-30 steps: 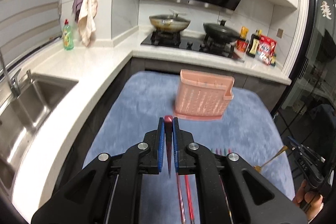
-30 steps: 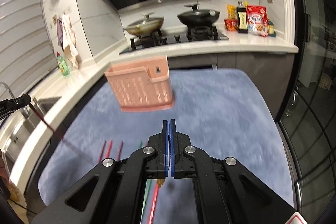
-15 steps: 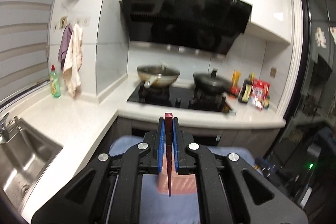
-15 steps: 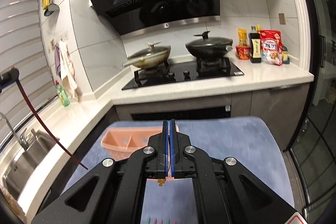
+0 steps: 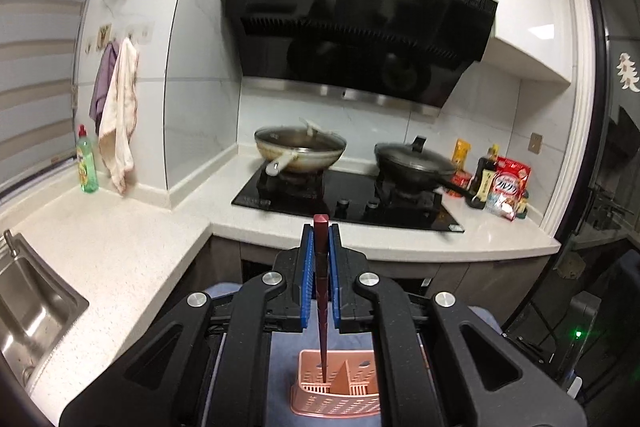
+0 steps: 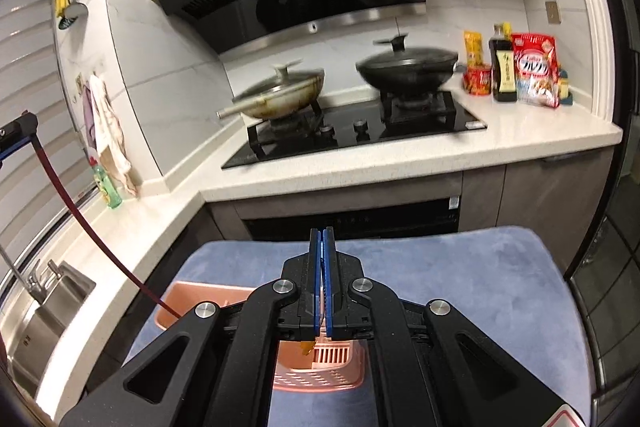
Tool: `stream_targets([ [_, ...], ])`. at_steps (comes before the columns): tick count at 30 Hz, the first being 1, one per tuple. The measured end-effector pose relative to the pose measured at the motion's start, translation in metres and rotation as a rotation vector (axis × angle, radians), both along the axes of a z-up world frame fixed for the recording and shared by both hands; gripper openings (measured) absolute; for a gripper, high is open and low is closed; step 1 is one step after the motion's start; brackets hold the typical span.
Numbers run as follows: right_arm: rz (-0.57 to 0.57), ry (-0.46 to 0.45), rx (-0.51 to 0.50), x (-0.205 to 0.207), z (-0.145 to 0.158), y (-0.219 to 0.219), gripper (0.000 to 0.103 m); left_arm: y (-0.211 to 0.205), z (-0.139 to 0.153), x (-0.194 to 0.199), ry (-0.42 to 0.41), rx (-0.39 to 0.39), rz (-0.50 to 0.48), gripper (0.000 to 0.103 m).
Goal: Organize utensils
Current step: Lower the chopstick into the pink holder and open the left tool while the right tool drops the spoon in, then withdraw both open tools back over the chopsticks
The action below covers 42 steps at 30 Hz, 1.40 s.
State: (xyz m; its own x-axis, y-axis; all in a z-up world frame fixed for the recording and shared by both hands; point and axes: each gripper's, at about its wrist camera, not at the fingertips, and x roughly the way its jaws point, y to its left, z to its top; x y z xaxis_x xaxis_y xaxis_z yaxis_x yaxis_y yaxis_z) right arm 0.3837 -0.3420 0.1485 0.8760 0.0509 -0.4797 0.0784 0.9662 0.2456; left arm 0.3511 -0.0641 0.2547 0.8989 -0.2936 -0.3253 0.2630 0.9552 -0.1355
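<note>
My left gripper (image 5: 321, 227) is shut on a dark red chopstick (image 5: 322, 307) that hangs steeply down. Its lower tip reaches into the pink slotted utensil basket (image 5: 352, 403), left of the basket's divider. The right wrist view shows the same chopstick (image 6: 80, 219) slanting from the left gripper (image 6: 16, 135) down to the basket (image 6: 188, 293). My right gripper (image 6: 322, 233) is shut above the basket. A small gold utensil end (image 6: 307, 348) pokes out under its jaws; the rest of that utensil is hidden. The basket stands on a blue mat (image 6: 460, 287).
Beyond the mat runs a white L-shaped counter (image 5: 120, 227) with a black hob (image 5: 348, 203) carrying two lidded woks. A steel sink (image 5: 28, 307) lies at the left. A green bottle (image 5: 86, 163) and hanging towels are back left, sauce bottles and packets (image 6: 516, 71) back right.
Both grippers have travelled forward and tilted up. The basket, first ahead of them on the mat, now lies beneath the jaws. The chopstick tip has come over the basket.
</note>
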Motion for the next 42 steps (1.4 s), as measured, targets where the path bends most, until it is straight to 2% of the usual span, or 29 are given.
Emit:
stream_targets([
  [5, 0.004, 0.039, -0.013, 0.011, -0.020, 0.003, 0.003, 0.000, -0.027, 0.013, 0.061, 0.013, 0.004, 0.007],
  [9, 0.010, 0.037, -0.027, 0.008, -0.018, 0.005, 0.006, 0.005, -0.038, 0.016, 0.093, 0.002, 0.016, 0.009],
  [11, 0.007, 0.025, -0.035, 0.002, -0.012, 0.006, 0.008, 0.008, -0.040, 0.014, 0.106, 0.002, 0.024, 0.019],
  [13, 0.004, 0.010, -0.038, -0.005, -0.004, 0.006, 0.014, 0.011, -0.040, 0.012, 0.111, 0.003, 0.030, 0.037],
  [15, 0.000, -0.010, -0.038, -0.017, 0.006, 0.006, 0.026, 0.015, -0.038, 0.003, 0.102, 0.004, 0.039, 0.045],
  [19, 0.006, -0.031, -0.046, -0.045, 0.021, 0.011, 0.031, 0.020, -0.035, -0.018, 0.092, 0.033, 0.054, 0.054],
  [21, 0.009, -0.035, -0.037, -0.065, 0.027, 0.013, 0.037, 0.024, -0.036, -0.034, 0.096, 0.049, 0.055, 0.056],
  [26, 0.025, -0.031, -0.042, -0.116, 0.030, 0.021, 0.039, 0.034, -0.048, -0.074, 0.117, 0.088, 0.061, 0.059],
  [31, 0.042, -0.006, -0.063, -0.172, 0.020, 0.031, 0.043, 0.049, -0.075, -0.120, 0.168, 0.110, 0.063, 0.059],
  [35, 0.042, 0.031, -0.098, -0.218, -0.003, 0.043, 0.044, 0.059, -0.103, -0.152, 0.211, 0.132, 0.073, 0.059],
  [42, 0.026, 0.136, -0.106, -0.279, -0.055, 0.056, 0.044, 0.078, -0.168, -0.196, 0.344, 0.134, 0.082, 0.059],
])
